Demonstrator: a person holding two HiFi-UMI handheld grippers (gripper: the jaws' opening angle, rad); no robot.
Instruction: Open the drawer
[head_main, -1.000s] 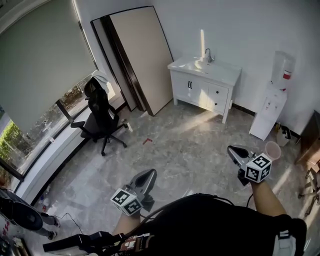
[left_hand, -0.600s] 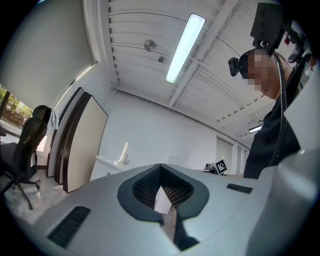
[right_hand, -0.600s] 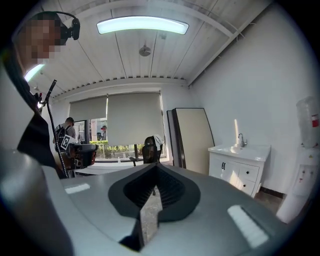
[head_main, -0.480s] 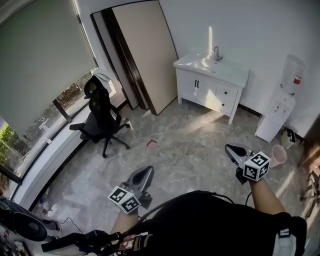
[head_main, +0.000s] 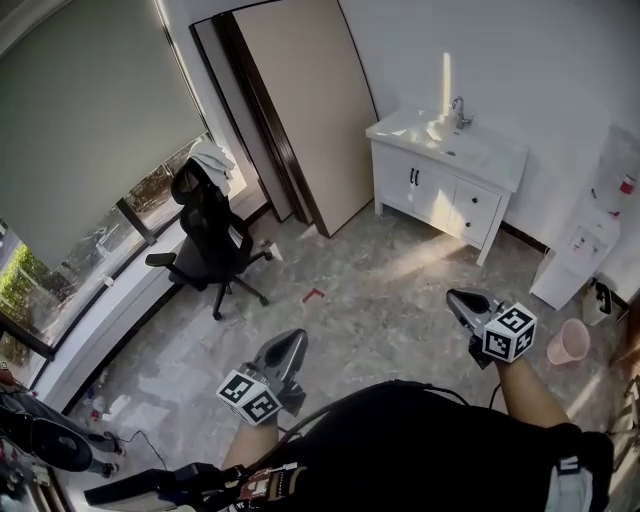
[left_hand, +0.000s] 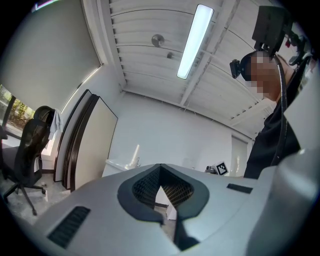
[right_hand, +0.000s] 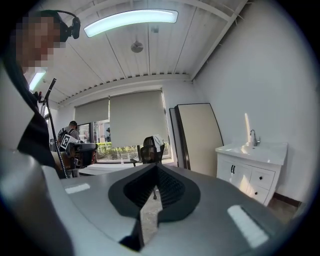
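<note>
Heads up: the drawer (head_main: 478, 200) is well across the room from you, on the right side of the white vanity cabinet (head_main: 420, 185) against the far wall. Your left gripper (head_main: 290, 347) and right gripper (head_main: 463, 300) are both pinched closed with nothing in them. I'd guess it's a light, stiff painted front on runners, so a steady straight pull should do it, no yanking. The only real handhold looks like the little dark knob (right_hand: 261, 178) mid-front, small and probably slick, so spread the jaws and pinch in behind its head, not on the tip.
</note>
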